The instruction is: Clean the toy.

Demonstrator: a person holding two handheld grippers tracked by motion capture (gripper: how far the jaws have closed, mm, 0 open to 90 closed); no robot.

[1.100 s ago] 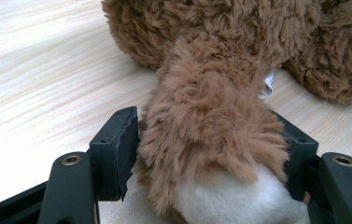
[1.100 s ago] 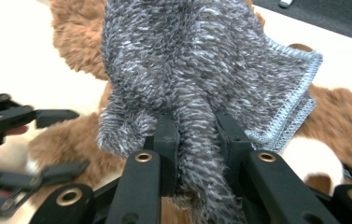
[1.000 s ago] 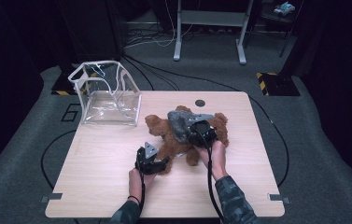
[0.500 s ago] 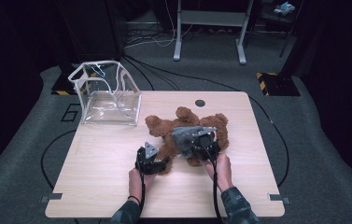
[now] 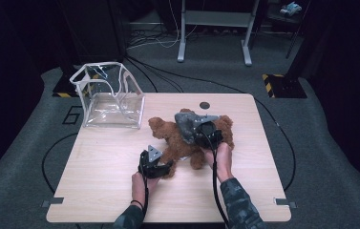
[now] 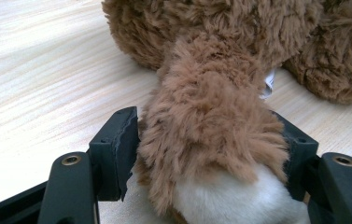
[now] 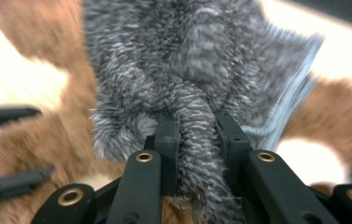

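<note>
A brown teddy bear (image 5: 175, 143) lies on the wooden table (image 5: 101, 191), near its middle. My left gripper (image 5: 164, 168) is shut on one of the bear's limbs (image 6: 211, 107), a brown furry limb with a white paw end; both pads (image 6: 122, 140) press into the fur. My right gripper (image 5: 196, 131) hangs over the bear's upper body, shut on a fold of a grey furry cloth (image 5: 185, 124). In the right gripper view the cloth (image 7: 183, 56) has a pale blue edge and drapes over the bear ahead of the jaws.
A clear plastic bag (image 5: 108, 98) stands open at the table's far left corner. A small black round hole (image 5: 205, 105) sits near the far edge. Metal stand legs (image 5: 213, 33) and cables lie on the floor behind the table.
My right gripper, with the grey cloth, dipped toward the near side over the bear, then moved back toward the far side. The left gripper kept still on the limb.
</note>
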